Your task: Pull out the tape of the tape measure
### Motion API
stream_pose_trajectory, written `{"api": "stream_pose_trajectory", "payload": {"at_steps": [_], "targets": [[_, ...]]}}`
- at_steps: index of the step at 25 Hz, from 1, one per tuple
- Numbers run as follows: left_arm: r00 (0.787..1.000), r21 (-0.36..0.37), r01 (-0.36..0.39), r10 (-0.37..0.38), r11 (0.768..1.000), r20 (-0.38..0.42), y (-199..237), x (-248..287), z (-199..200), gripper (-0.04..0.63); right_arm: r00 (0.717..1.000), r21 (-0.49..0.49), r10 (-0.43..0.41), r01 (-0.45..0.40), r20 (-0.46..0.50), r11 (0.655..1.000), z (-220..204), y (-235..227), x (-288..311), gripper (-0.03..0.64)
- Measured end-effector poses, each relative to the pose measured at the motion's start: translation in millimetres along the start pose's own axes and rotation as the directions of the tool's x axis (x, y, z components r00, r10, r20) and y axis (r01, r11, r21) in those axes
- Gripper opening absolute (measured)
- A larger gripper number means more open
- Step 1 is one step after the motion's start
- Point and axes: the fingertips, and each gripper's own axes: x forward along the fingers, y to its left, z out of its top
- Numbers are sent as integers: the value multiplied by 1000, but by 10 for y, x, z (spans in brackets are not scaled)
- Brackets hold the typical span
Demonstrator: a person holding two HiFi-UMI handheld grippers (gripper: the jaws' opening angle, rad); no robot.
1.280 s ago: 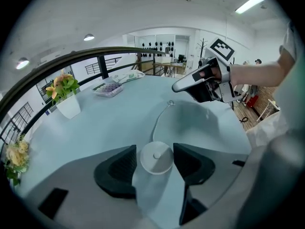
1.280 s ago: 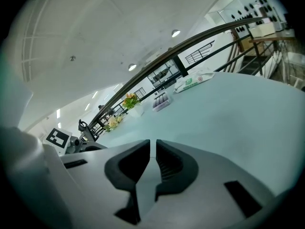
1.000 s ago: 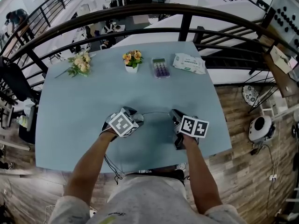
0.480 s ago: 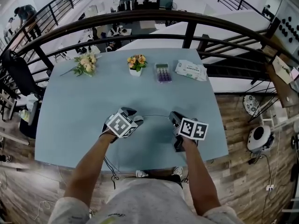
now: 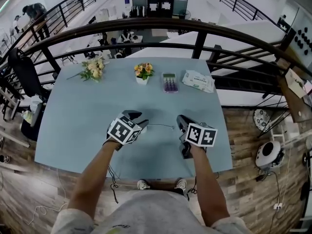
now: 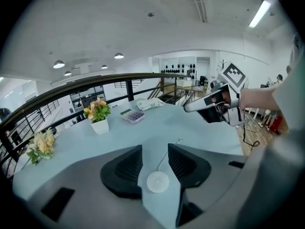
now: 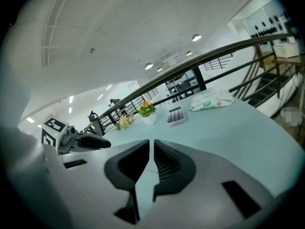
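A small white round tape measure (image 6: 157, 181) lies on the blue table (image 5: 78, 126) between the jaws of my left gripper (image 6: 155, 149). The jaws are closing, and a narrow gap shows on each side of the case. Its thin tape (image 6: 167, 154) runs out over the table to a free tip (image 6: 179, 140). In the head view the tape (image 5: 161, 126) stops just short of my right gripper (image 5: 181, 121). The right gripper (image 7: 151, 144) is shut, and I see nothing between its pads. From the left gripper view it hovers above the tape tip.
Along the far side of the table stand a loose bouquet (image 5: 92, 69), a white pot of flowers (image 5: 142, 72), a purple box (image 5: 169, 83) and a pack of wipes (image 5: 197, 80). A dark railing (image 5: 195, 26) curves behind the table. The near edge runs just under my forearms.
The tape arched up to the right gripper before; now it lies flatter and ends short of it. Both grippers have stayed nearly in place.
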Motion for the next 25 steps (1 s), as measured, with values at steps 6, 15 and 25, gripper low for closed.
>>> {"api": "stream_pose_trajectory", "payload": {"at_steps": [6, 15, 25], "targets": [[992, -56, -61, 66, 997, 105, 2, -159, 385, 140, 999, -85, 30, -28, 27, 996, 315, 106, -108, 31], [969, -109, -146, 165, 983, 185, 21, -388, 727, 109, 992, -173, 97, -81, 81, 981, 738, 285, -266, 29], [932, -165, -223, 260, 961, 253, -54, -583, 992, 67, 983, -275, 138, -100, 122, 956, 1031, 381, -489, 28]]}}
